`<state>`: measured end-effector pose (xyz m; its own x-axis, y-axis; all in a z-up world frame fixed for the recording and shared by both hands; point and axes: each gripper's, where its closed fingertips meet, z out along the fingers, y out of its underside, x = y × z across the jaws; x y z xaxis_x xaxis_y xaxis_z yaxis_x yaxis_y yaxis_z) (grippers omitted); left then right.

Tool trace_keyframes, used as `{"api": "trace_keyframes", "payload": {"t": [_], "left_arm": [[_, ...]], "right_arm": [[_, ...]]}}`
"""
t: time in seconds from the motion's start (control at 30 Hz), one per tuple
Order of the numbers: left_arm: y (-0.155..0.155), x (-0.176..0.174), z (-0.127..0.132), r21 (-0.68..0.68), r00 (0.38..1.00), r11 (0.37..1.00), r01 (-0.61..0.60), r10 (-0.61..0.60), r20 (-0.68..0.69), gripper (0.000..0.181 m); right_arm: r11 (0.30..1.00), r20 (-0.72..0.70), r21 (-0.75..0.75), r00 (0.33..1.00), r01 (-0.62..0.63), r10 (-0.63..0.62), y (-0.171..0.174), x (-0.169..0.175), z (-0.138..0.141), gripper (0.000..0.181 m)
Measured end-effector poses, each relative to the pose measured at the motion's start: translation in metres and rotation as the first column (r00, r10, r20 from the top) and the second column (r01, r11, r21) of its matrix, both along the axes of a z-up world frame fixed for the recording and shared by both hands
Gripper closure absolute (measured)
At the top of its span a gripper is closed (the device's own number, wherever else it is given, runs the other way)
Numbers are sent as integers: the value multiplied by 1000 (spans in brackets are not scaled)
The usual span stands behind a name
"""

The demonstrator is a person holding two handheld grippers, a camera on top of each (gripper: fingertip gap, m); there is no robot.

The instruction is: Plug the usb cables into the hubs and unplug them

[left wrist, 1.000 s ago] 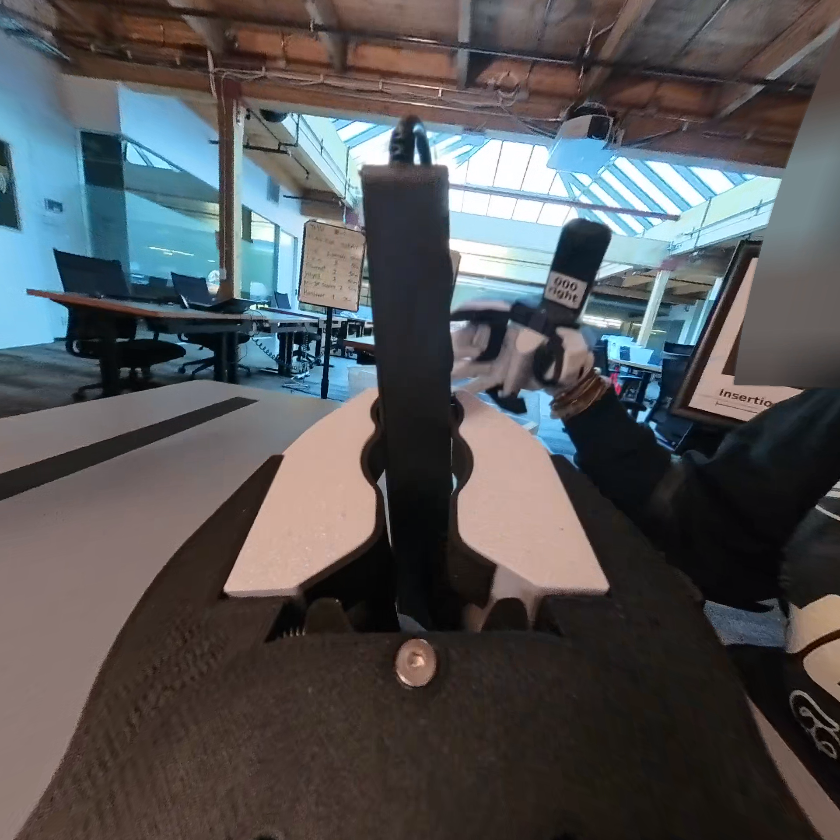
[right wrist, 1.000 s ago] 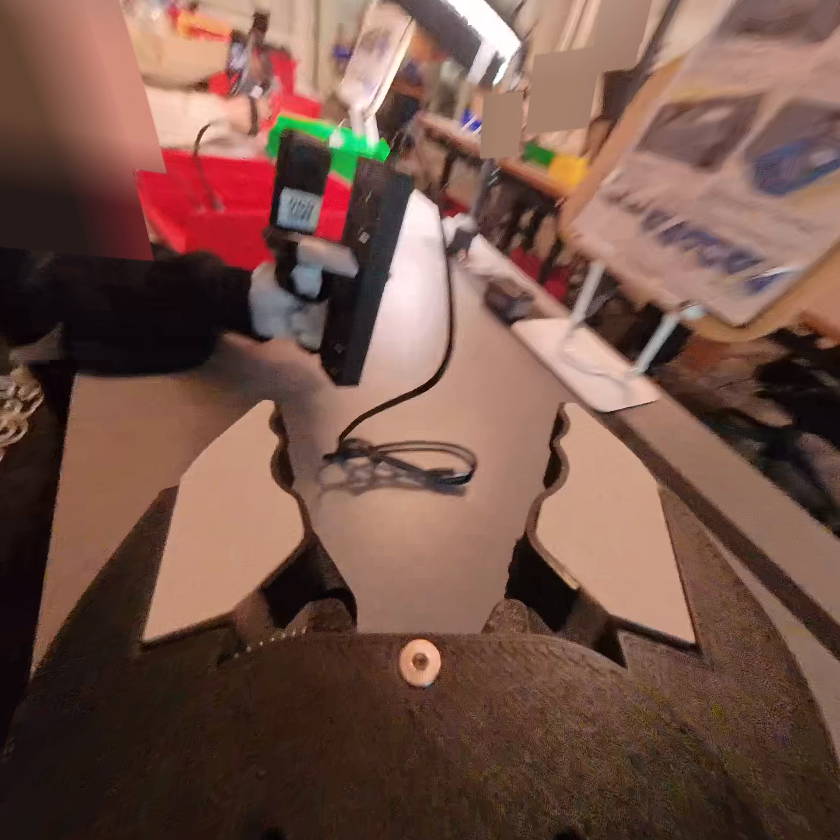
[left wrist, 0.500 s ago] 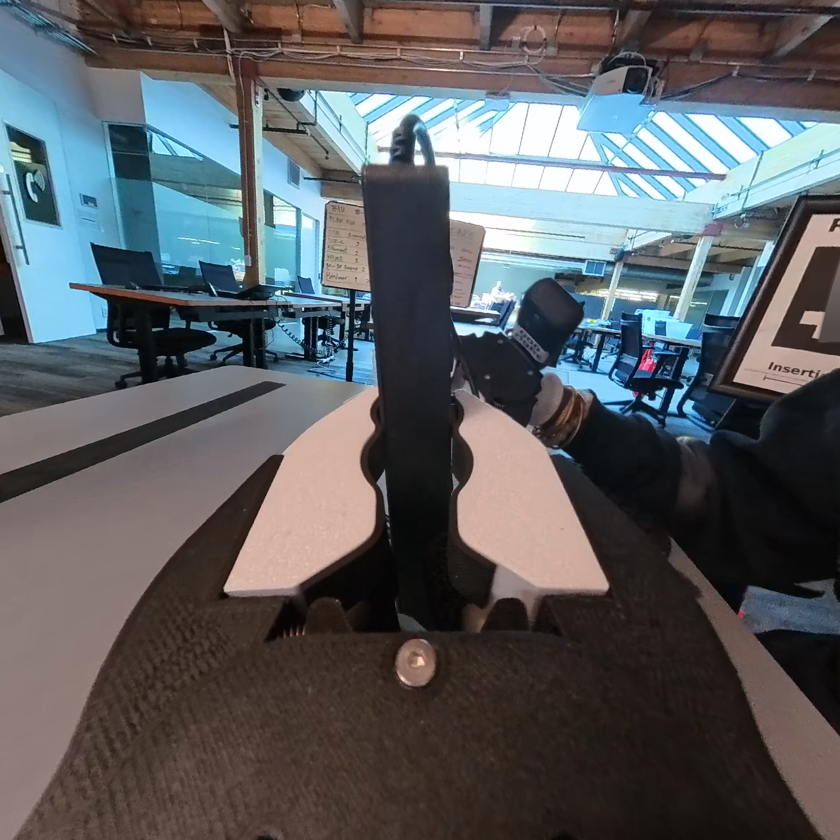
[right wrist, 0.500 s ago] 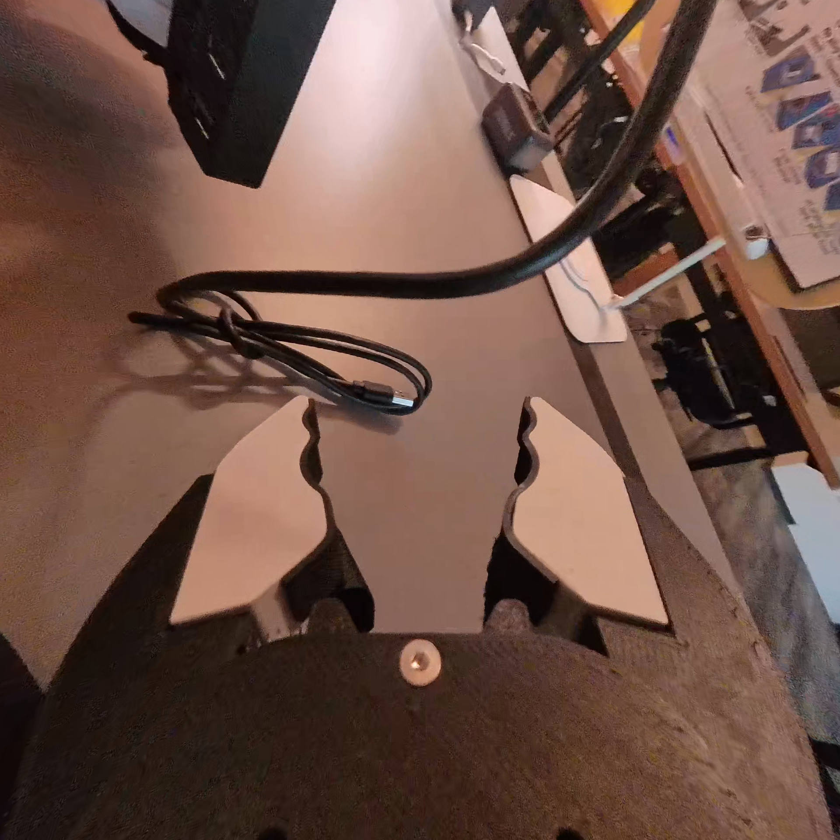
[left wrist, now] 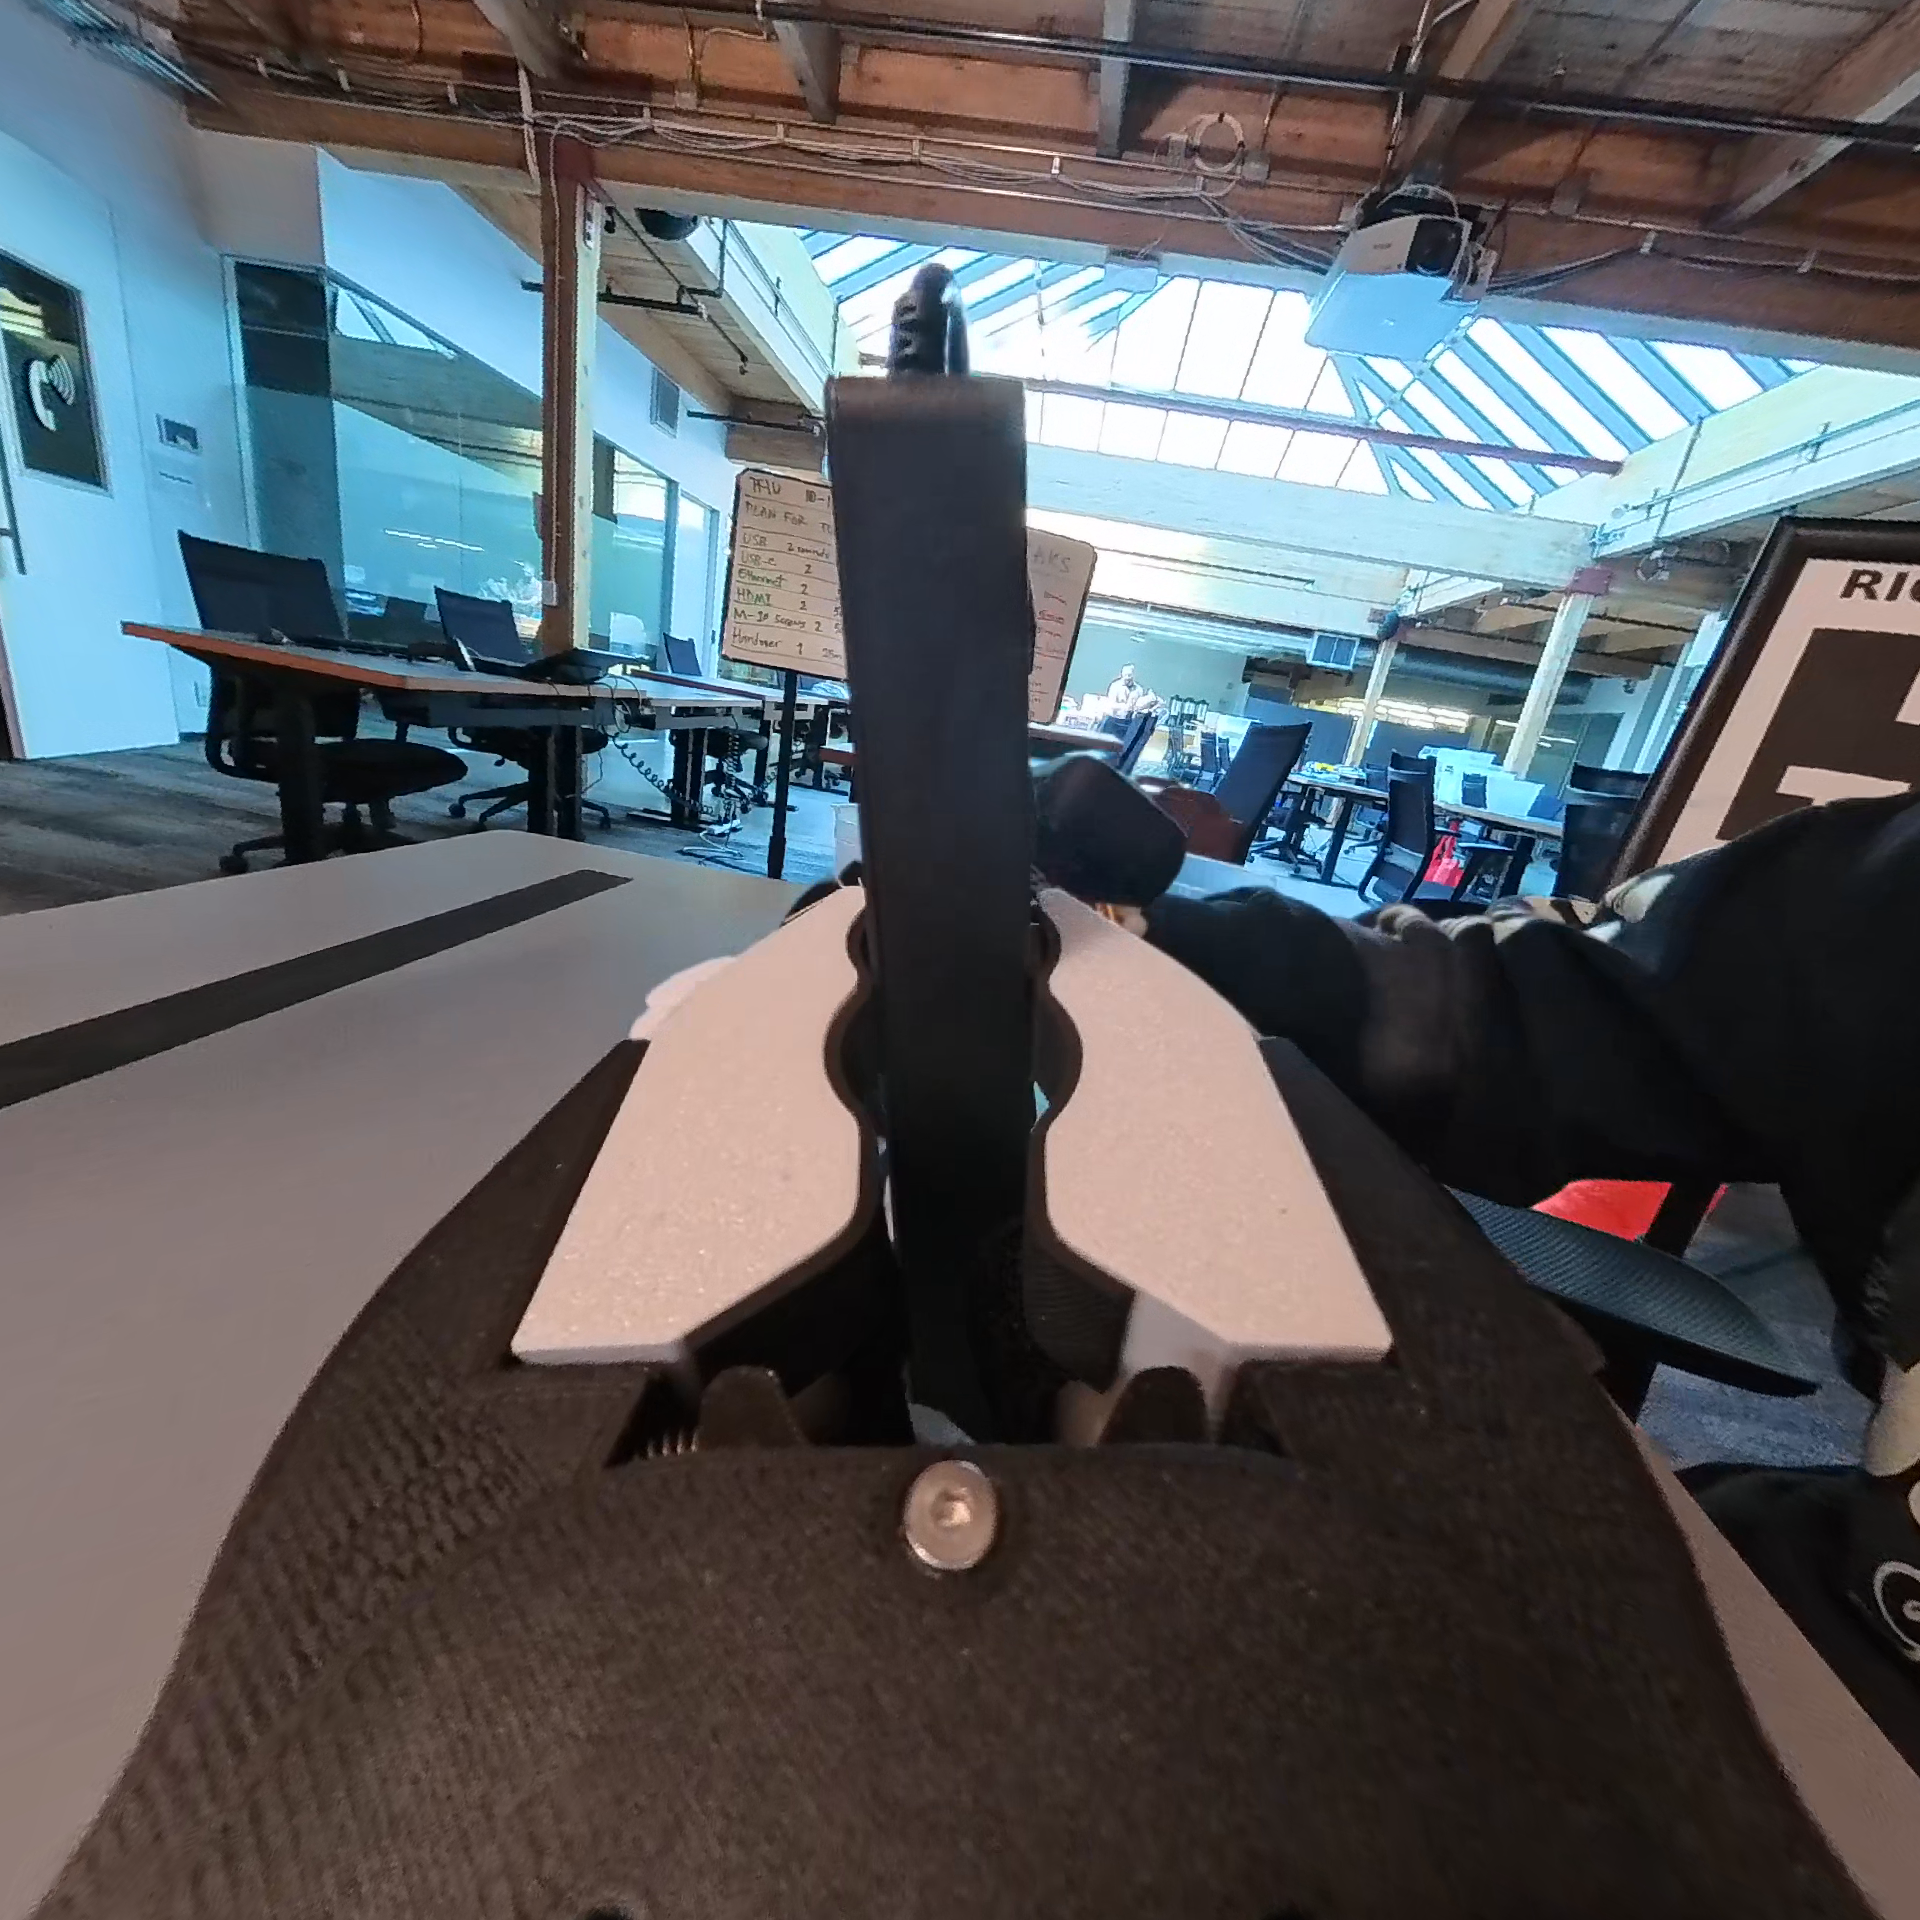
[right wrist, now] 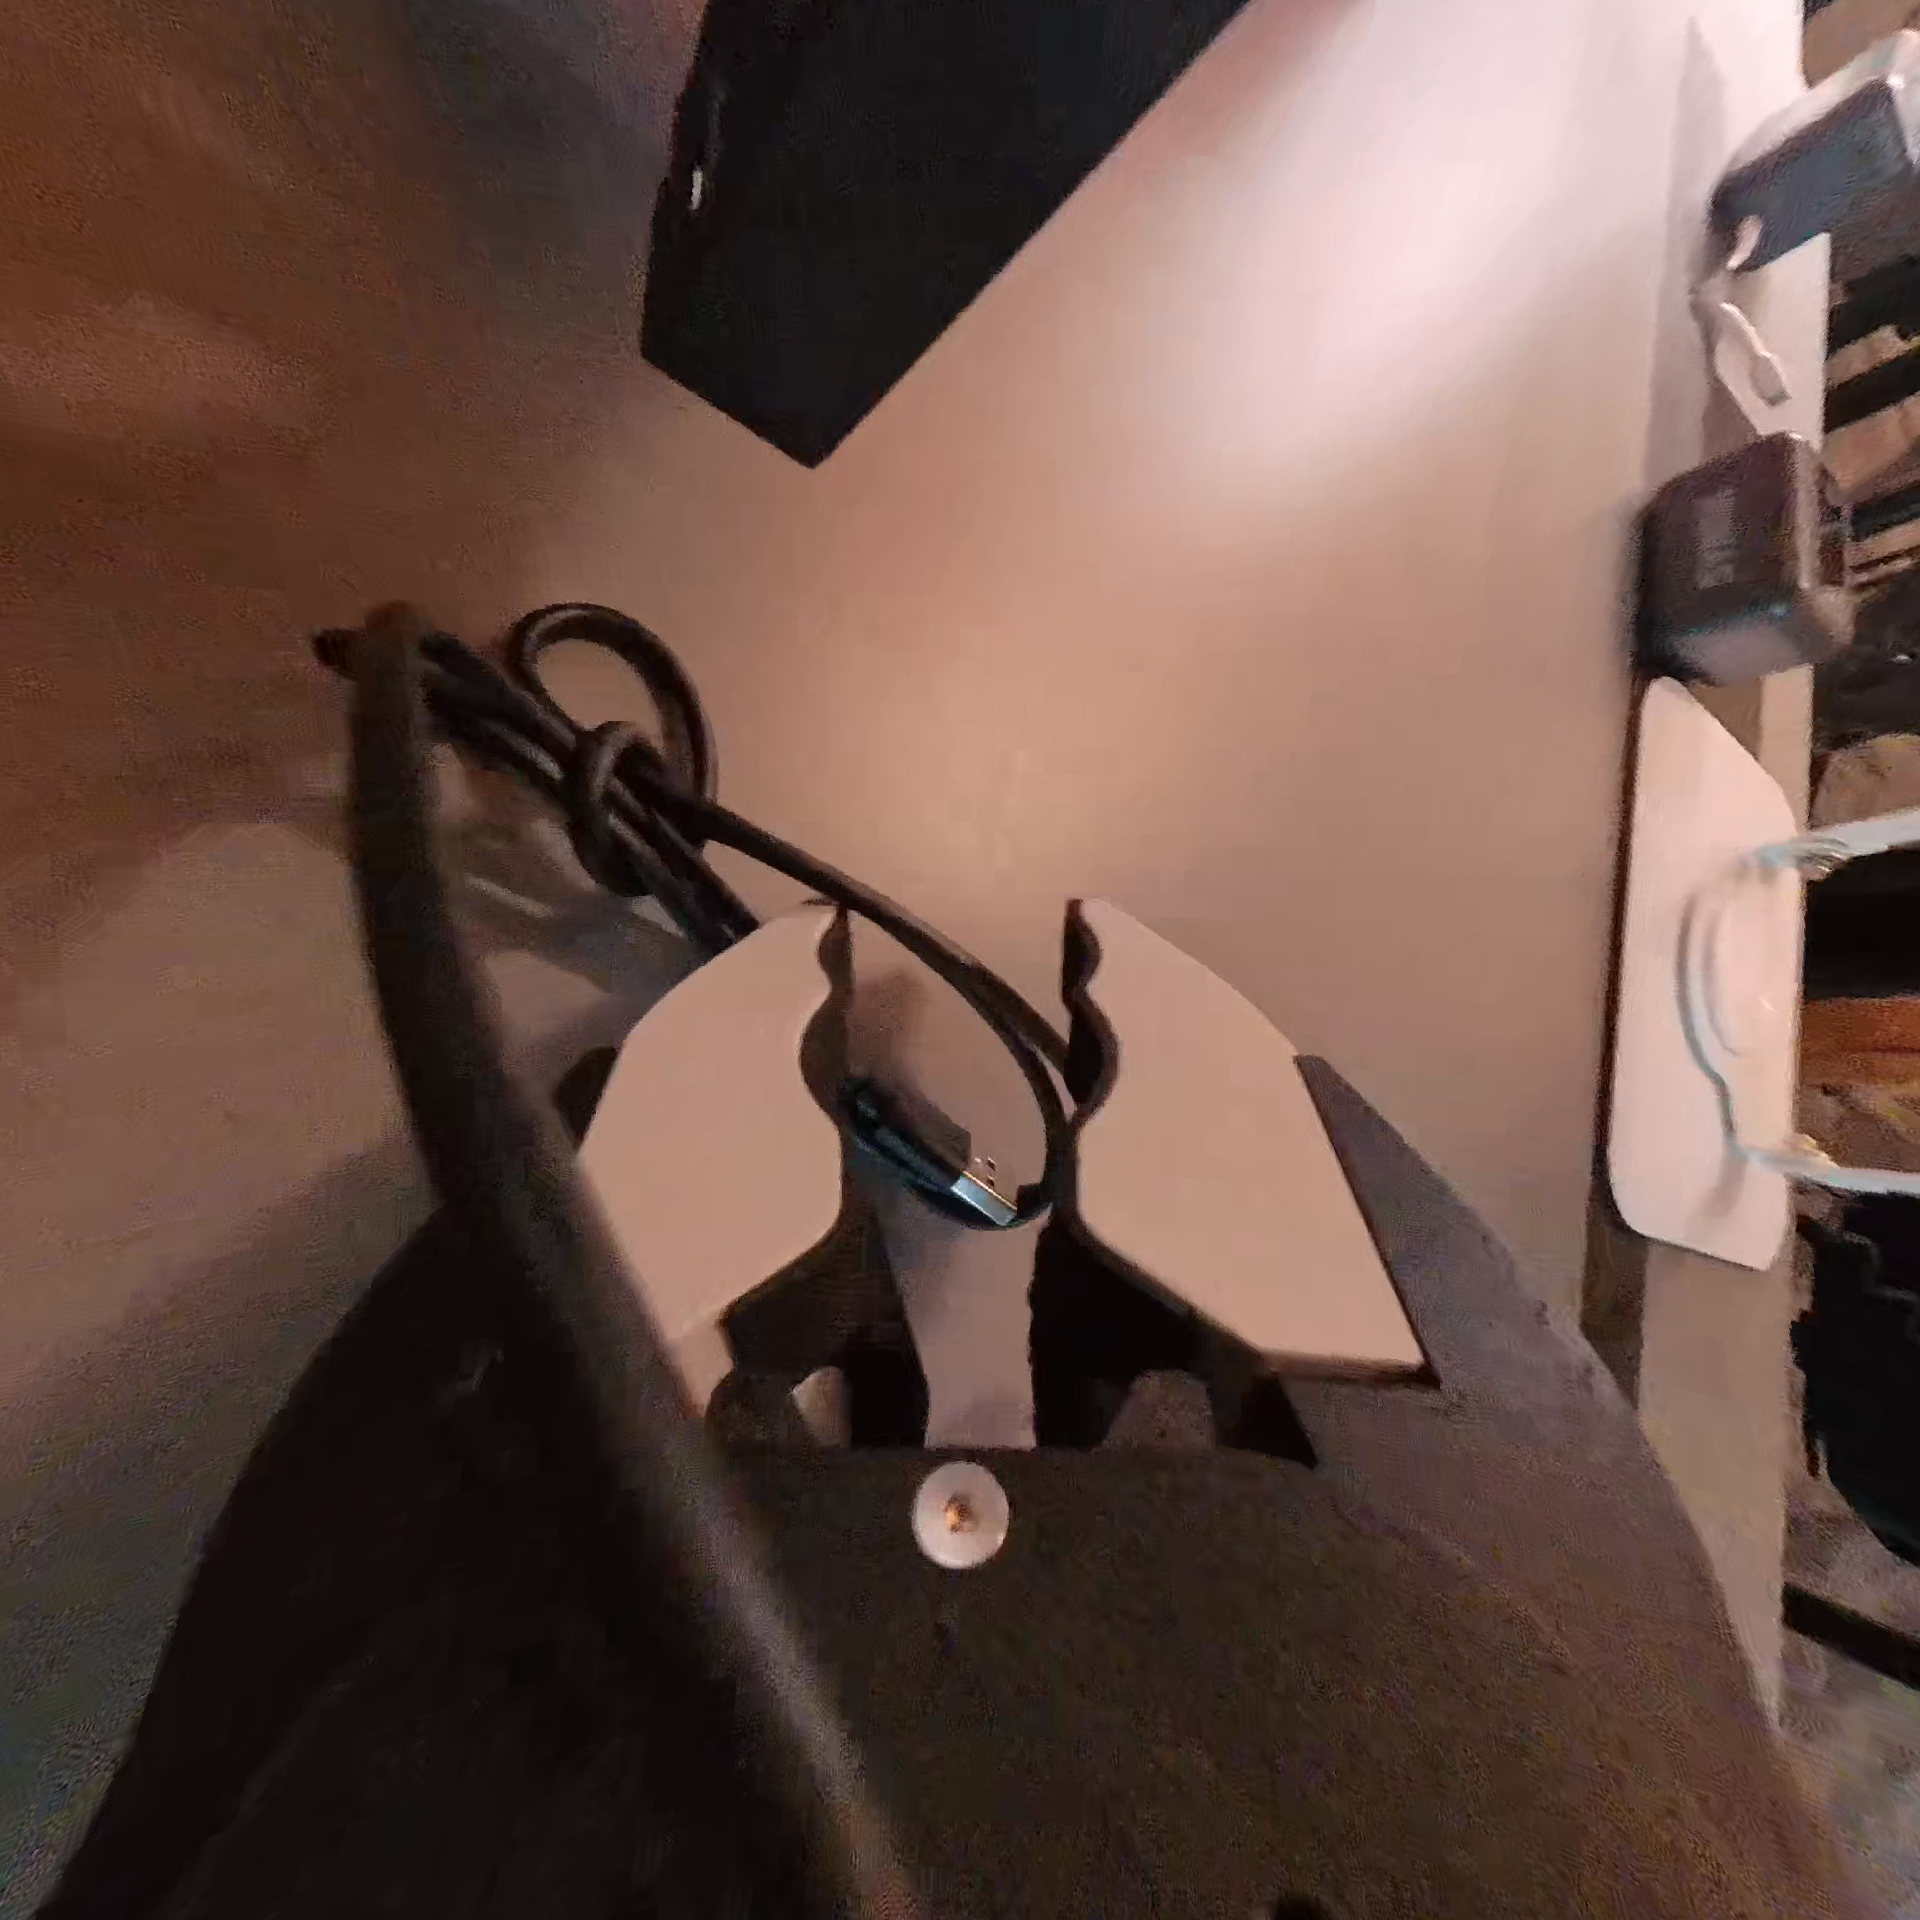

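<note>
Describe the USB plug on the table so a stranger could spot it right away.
Start in the right wrist view at the pale table and find the knotted bundle of black cable lying on it. Follow the loop toward the right gripper, whose white fingers sit either side of the USB plug. It is the only piece with a shiny metal tip.

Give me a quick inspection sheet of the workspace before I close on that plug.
Surface: grey table, bare around the cable.
Job's things: black USB hub held upright; USB plug lying on the table.
Clutter: dark adapter and white stand base at the table edge.
Grippers: left gripper clamps the hub; right gripper open around the plug.
Cables: black USB cable bundled and knotted.
Surroundings: office desks, whiteboard, skylights.
</note>
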<state>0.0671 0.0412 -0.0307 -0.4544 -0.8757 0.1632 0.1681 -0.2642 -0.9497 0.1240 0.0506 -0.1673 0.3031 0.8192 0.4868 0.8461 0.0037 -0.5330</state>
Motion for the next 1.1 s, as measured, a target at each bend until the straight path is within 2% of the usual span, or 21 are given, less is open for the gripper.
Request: {"api": "trace_keyframes", "payload": {"t": [0.03, 0.13, 0.2, 0.23, 0.3, 0.4, 0.43, 0.5, 0.53, 0.6, 0.63, 0.67, 0.7, 0.73, 0.8, 0.9, 1.03, 1.1], "left_arm": [[1, 0, 0, -1, 1000, 1000, -1, 1, 0, 156], [2, 0, 1, -13, 1000, 1000, -3, 3, 1, 156], [3, -1, 2, -27, 1000, 1000, -1, 1, 6, 156], [4, -2, 4, -38, 1000, 999, -1, 2, 15, 156], [6, -7, 13, -91, 998, 996, 14, -9, 61, 156], [19, -21, 33, -257, 984, 963, 75, -29, 177, 156], [26, -25, 36, -313, 978, 945, 94, -29, 207, 156], [37, -31, 41, -410, 966, 901, 141, -35, 256, 156], [40, -32, 41, -434, 964, 888, 152, -35, 265, 157], [38, -26, 37, -415, 974, 901, 128, -35, 224, 157], [31, -21, 32, -370, 982, 923, 109, -41, 186, 156], [23, -17, 27, -312, 987, 946, 94, -48, 153, 156], [14, -12, 22, -257, 991, 962, 88, -57, 123, 157], [5, -8, 18, -219, 992, 971, 94, -74, 97, 156], [-7, -3, 12, -204, 992, 971, 121, -111, 61, 156], [-14, 2, 3, -166, 990, 976, 137, -139, 4, 156], [-25, 5, -5, -59, 986, 987, 151, -155, -61, 156], [-26, 5, -5, -52, 986, 988, 146, -149, -71, 156]], "right_arm": [[1000, -10, -3, 1000, -10, 10, -1, -3, -2, 153], [996, 28, 93, 1000, -10, 7, 0, -3, -1, 160], [965, 136, 261, 989, 25, -63, 6, 8, 7, 172], [942, 136, 332, 987, 37, -86, 6, 10, 17, 176], [904, -11, 415, 994, 106, -112, 2, 7, 48, 174], [836, -244, 512, 967, 197, -78, -14, 9, 99, 175], [827, -359, 513, 933, 230, -36, -22, 8, 115, 177], [817, -611, 502, 785, 285, 101, -43, 9, 152, 177], [828, -723, 476, 668, 297, 176, -54, 10, 169, 177], [883, -886, 401, 348, 243, 307, -74, 8, 196, 177], [911, -928, 355, 201, 212, 315, -77, 6, 202, 177], [927, -947, 319, 101, 197, 304, -74, 2, 203, 177], [939, -960, 280, 51, 198, 275, -67, -5, 199, 177], [954, -975, 221, 39, 201, 218, -55, -14, 190, 177], [982, -995, 79, 66, 174, 69, -32, -37, 166, 175], [990, -999, -34, 19, 139, -37, -19, -52, 154, 165], [992, -994, -108, 12, 59, -109, -17, -61, 141, 144], [993, -994, -109, -3, 49, -109, -17, -61, 141, 144]]}}
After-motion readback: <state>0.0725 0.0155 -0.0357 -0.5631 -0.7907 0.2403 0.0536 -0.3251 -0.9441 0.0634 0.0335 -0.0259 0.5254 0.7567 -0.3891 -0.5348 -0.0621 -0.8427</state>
